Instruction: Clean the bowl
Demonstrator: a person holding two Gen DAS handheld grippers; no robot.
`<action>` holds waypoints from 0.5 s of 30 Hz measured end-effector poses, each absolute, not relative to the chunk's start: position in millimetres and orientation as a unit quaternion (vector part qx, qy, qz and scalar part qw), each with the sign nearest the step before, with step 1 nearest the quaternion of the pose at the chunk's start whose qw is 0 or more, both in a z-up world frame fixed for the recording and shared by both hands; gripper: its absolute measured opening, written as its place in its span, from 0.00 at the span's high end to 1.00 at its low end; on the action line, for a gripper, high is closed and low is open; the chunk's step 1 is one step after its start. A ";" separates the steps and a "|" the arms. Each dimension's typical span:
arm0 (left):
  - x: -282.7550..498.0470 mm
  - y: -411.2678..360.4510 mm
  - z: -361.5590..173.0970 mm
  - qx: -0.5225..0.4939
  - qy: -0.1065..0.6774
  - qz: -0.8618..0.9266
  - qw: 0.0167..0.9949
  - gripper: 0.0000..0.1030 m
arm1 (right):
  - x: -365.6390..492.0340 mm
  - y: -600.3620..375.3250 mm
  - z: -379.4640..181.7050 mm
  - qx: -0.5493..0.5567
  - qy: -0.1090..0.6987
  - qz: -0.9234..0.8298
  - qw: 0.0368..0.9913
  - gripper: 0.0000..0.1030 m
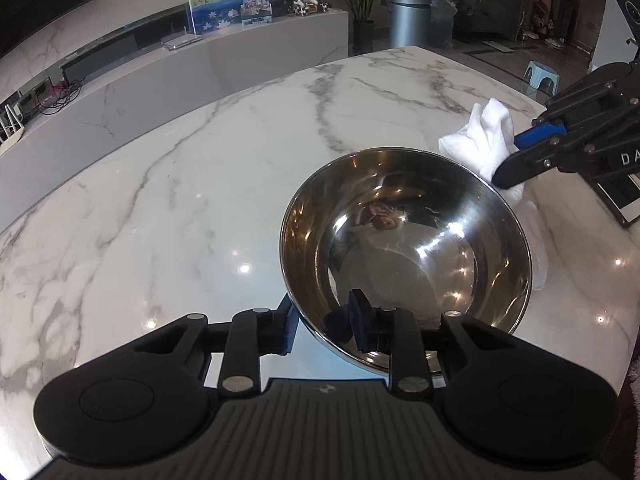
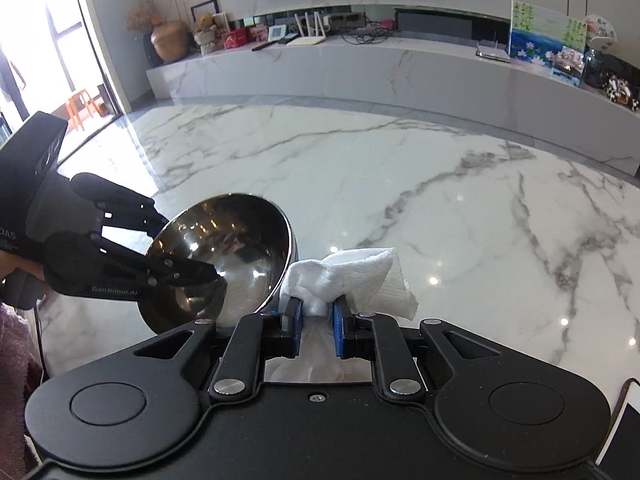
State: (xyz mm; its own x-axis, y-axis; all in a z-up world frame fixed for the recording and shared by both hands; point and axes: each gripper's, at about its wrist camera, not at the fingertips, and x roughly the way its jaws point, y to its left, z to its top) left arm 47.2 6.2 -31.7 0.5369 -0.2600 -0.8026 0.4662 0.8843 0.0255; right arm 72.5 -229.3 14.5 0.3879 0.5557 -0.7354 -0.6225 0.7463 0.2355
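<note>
A shiny steel bowl (image 1: 408, 248) is held tilted above the marble table (image 1: 160, 200). My left gripper (image 1: 324, 326) is shut on the bowl's near rim, one finger inside and one outside. The bowl (image 2: 224, 256) also shows in the right wrist view with the left gripper (image 2: 192, 260) on its rim. My right gripper (image 2: 316, 316) is shut on a crumpled white cloth (image 2: 344, 276), just right of the bowl and outside it. In the left wrist view the right gripper (image 1: 520, 156) holds the cloth (image 1: 480, 136) beside the bowl's far right rim.
A low marble TV bench (image 2: 360, 68) with a router, boxes and a painted panel (image 2: 548, 36) stands beyond the table. A grey bin (image 1: 408, 20), a plant and a blue stool (image 1: 540, 76) are on the floor past the table's far edge.
</note>
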 end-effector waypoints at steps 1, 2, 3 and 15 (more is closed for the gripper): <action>47.5 5.7 -31.6 0.121 0.434 -0.209 0.868 0.76 | 73.8 -228.9 13.5 -0.037 0.426 0.356 0.831 0.87; 47.7 5.3 -31.5 0.122 0.434 -0.209 0.868 0.76 | 74.4 -228.2 12.5 -0.036 0.427 0.358 0.830 0.87; 47.9 5.2 -31.5 0.123 0.435 -0.208 0.867 0.76 | 74.5 -226.7 11.0 -0.037 0.429 0.359 0.828 0.87; 48.0 4.5 -32.2 0.130 0.440 -0.207 0.864 0.76 | 68.7 -207.9 -8.3 -0.074 0.454 0.360 0.812 0.86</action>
